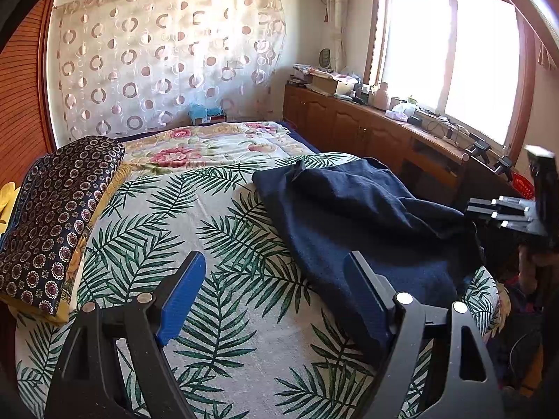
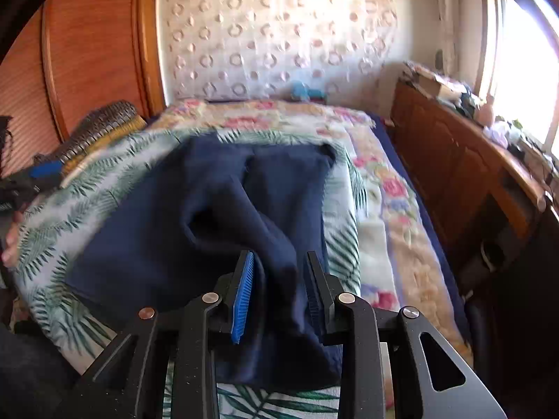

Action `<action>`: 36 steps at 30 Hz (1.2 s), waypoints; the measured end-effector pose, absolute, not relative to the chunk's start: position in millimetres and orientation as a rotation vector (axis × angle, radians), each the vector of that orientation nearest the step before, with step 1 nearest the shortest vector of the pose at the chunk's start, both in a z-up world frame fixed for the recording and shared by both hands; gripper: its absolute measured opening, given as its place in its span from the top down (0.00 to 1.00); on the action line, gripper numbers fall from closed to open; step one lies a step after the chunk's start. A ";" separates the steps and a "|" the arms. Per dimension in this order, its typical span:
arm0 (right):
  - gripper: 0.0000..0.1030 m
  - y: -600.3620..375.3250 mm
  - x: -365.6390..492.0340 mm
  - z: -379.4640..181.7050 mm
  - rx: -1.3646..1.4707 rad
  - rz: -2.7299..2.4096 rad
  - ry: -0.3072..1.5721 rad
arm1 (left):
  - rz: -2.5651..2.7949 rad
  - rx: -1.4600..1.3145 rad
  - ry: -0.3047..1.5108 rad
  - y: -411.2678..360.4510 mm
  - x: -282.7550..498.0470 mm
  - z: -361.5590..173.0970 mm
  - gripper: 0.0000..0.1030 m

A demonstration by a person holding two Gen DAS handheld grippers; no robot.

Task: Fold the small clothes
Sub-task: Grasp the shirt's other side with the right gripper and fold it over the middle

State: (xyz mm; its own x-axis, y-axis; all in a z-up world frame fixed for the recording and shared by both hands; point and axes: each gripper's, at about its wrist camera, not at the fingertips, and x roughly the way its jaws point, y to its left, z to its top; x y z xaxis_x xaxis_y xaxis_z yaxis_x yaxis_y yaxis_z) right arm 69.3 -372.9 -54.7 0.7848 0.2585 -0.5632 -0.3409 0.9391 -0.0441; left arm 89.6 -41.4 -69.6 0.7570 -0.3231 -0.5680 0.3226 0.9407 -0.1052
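A: Left wrist view. A bedroom; the bed (image 1: 216, 209) with its palm-leaf cover fills the centre, a window at upper right, a patterned cushion (image 1: 59, 216) at left. Where is the garment?

B: The navy garment (image 1: 356, 216) lies right of centre, rumpled, one layer thrown partly over another. The left gripper (image 1: 276, 296) occupies the lower frame, jaws spread wide, nothing between them; the leaf print shows in the gap, and the right-hand finger overlaps the cloth's edge.

A: Right wrist view?

B: The same bed, somewhat blurred, a wooden cabinet (image 2: 454, 160) along the right. The navy garment (image 2: 195, 216) spans the centre, with a raised ridge running down toward the lower middle. The right gripper (image 2: 279, 293) stands partly open there; that ridge of cloth sits between the jaws, apparently not pinched.

A: Progress?

B: Judged early to midway: one rough fold seems laid, but edges are unaligned and creased. Smoothing and further folds remain.
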 end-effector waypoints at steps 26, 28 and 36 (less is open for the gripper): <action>0.61 -301.0 209.1 -69.0 -0.128 0.440 0.772 | -0.358 0.007 0.632 -44.8 84.6 -78.0 0.20; 0.61 -296.9 217.7 -75.0 -0.125 0.443 0.813 | -0.359 0.008 0.635 -45.4 84.9 -79.5 0.20; 0.61 -294.9 223.6 -83.1 -0.141 0.464 0.850 | -0.363 0.009 0.641 -45.1 85.3 -80.7 0.20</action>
